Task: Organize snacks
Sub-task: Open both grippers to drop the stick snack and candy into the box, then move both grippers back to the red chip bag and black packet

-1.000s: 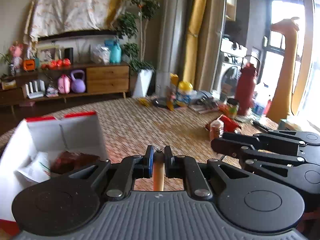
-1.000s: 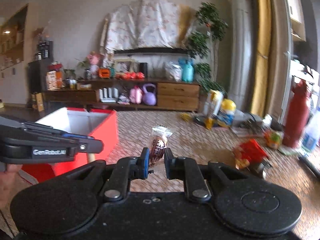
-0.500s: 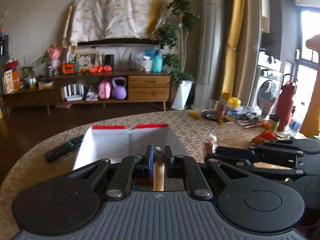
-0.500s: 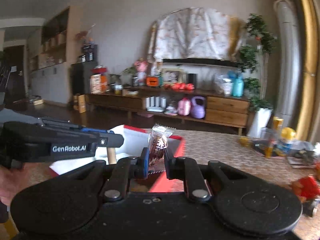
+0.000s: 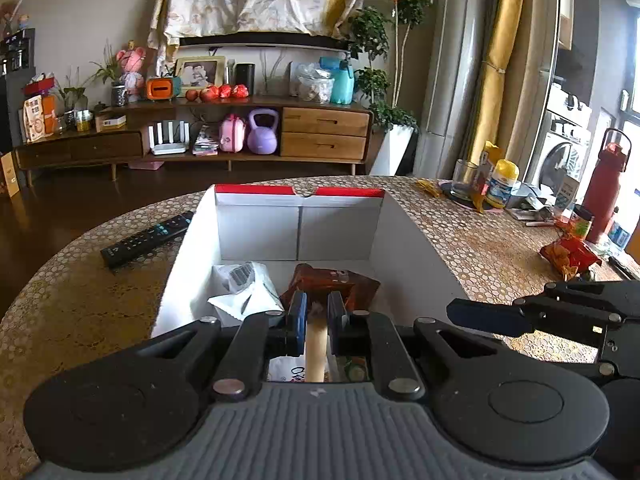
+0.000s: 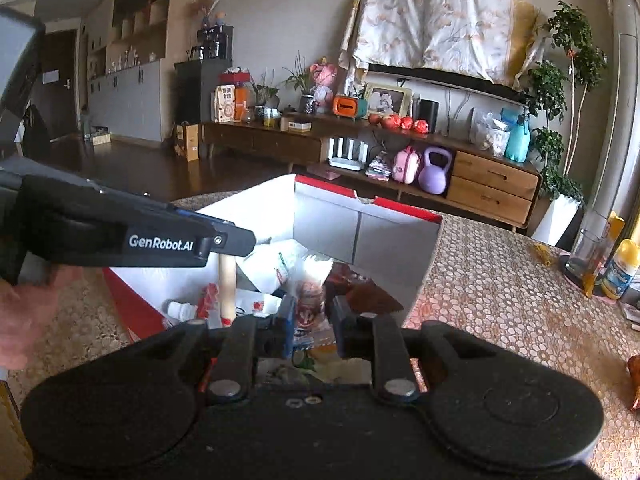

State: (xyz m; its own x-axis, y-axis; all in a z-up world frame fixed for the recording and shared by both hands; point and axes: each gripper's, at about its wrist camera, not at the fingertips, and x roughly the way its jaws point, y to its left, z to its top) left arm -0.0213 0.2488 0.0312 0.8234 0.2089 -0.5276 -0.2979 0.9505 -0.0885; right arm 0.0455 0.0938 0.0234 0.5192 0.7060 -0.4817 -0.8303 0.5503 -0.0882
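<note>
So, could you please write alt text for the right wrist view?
The right tongs are opening over a red and white box of snacks, with a clear snack packet between their jaws. At left, the left tongs hold a beige stick upright over the same box, on a patterned table.

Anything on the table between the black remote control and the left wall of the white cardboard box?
No. In the left wrist view, the black remote control lies just left of the white cardboard box; only bare patterned tablecloth shows between them.
</note>
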